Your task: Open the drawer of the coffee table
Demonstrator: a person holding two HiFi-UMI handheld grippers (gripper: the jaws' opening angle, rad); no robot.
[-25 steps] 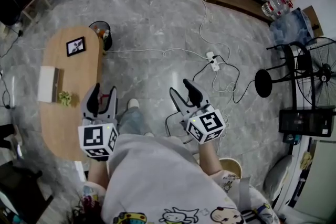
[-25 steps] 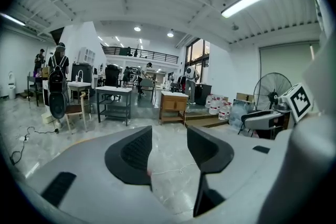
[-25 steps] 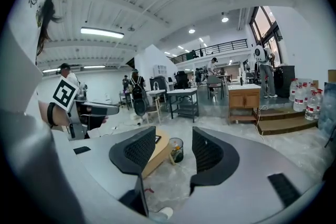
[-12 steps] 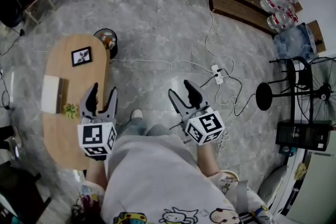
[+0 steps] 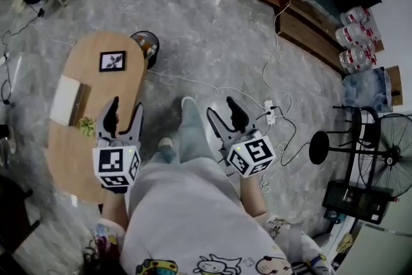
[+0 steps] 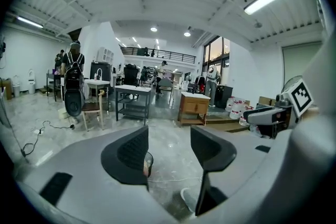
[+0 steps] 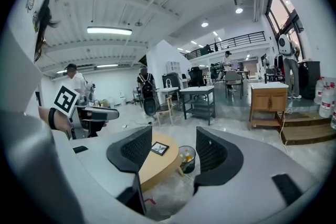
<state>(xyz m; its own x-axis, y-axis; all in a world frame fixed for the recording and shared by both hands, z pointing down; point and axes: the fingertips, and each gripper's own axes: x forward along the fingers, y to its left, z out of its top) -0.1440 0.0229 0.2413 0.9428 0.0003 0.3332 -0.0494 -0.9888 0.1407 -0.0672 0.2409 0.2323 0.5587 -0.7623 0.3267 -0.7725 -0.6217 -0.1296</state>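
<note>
The oval wooden coffee table (image 5: pixel 96 84) stands at the left in the head view; no drawer shows from above. My left gripper (image 5: pixel 126 111) hovers over the table's near right edge. Its jaws have just been opening and stand open with nothing between them (image 6: pixel 168 149). My right gripper (image 5: pixel 223 109) is over the bare floor to the right of the table. It too has just been opening and is open and empty. In the right gripper view the table (image 7: pixel 157 165) lies between that gripper's (image 7: pixel 173 152) jaws, some way ahead.
On the table are a framed picture (image 5: pixel 112 61), a white box (image 5: pixel 66 100) and a small green plant (image 5: pixel 85 125). A waste bin (image 5: pixel 147 45) stands at the table's far end. A power strip (image 5: pixel 270 113) with cables, a stool (image 5: pixel 320 148) and a fan (image 5: pixel 386 164) are at the right.
Both grippers' jaws have spread wider. The person has stepped forward, one leg now out ahead, and the left gripper has come over the table's edge.
</note>
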